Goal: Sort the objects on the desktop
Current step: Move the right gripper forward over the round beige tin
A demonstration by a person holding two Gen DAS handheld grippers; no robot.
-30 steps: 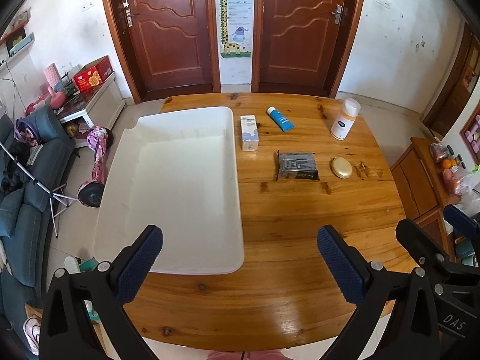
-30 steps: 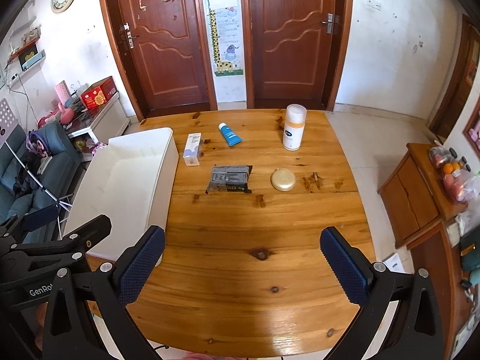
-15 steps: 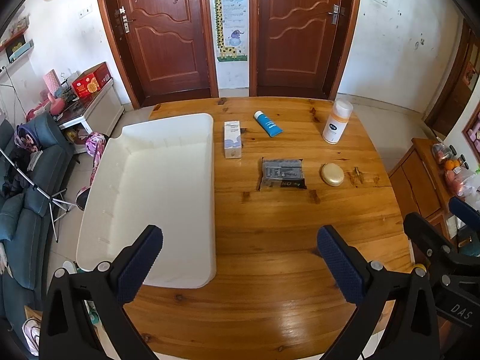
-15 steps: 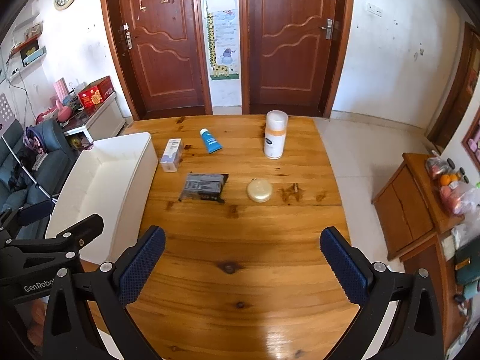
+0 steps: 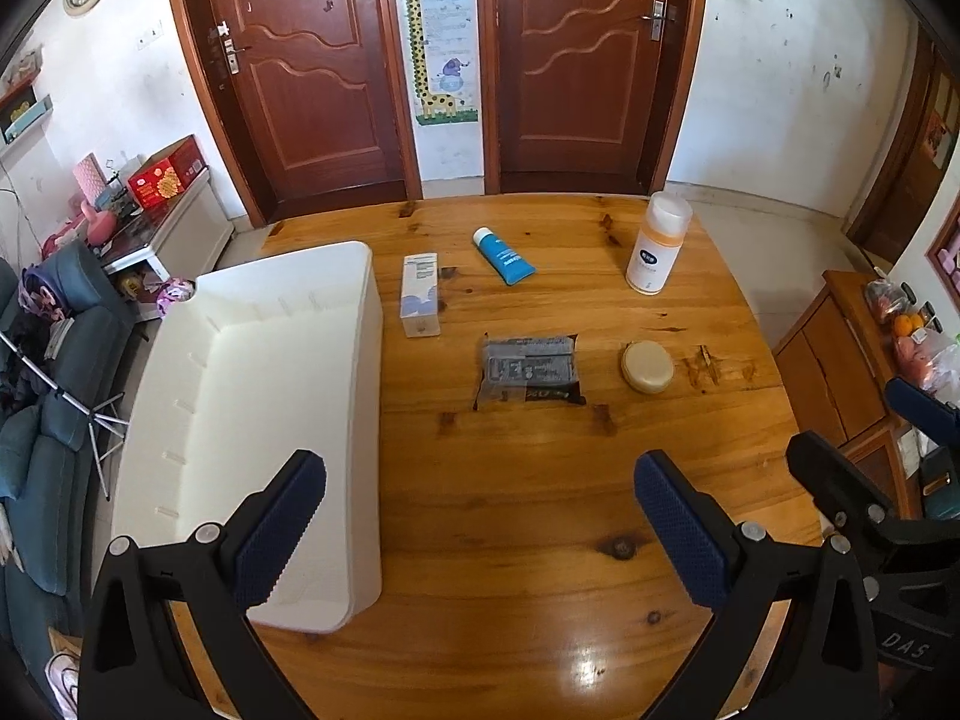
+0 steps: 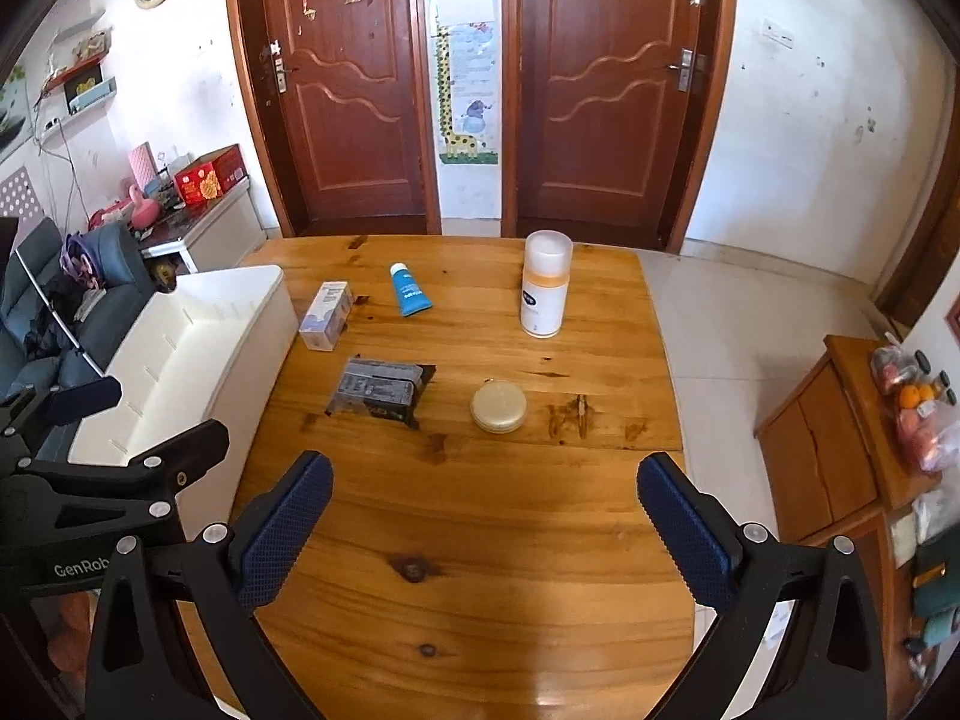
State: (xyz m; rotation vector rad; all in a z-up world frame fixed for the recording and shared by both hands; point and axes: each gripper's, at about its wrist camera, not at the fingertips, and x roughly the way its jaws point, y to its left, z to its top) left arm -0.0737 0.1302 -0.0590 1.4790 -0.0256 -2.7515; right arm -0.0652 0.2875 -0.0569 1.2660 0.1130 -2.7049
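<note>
- Both grippers hang over the near end of the wooden table (image 5: 510, 510): left gripper (image 5: 480, 531) spread wide and carrying nothing, right gripper (image 6: 486, 531) just as wide and just as bare.
- Nothing is in the white bin (image 5: 252, 396) that I can see. It sits ahead and to the left of the left gripper, its long side running away from it, open side up, so I'd guess it's where the sorted things go.
- Five items wait farther out, well apart from each other, likely so each can be taken alone.
- Dead ahead of the left gripper lies the dark flat packet (image 5: 528, 369), long axis across the gripper's line of sight, flat on the wood.
- Right of it, the round cream compact (image 6: 498, 408) sits almost straight ahead of the right gripper. No long axis to speak of.
- Beyond and left, just beside the bin wall, the small white carton (image 5: 420, 294) lies on its side, long axis pointing away from the left gripper.
- Past the packet, the blue tube (image 5: 504, 255) lies flat, white cap at the far end, slanting slightly left as it runs away.
- Farthest right, the white and orange bottle (image 6: 545, 285) stands upright, cap up.
- My read: sorting hasn't started, and each hand has a piece nearly in line with it.
</note>
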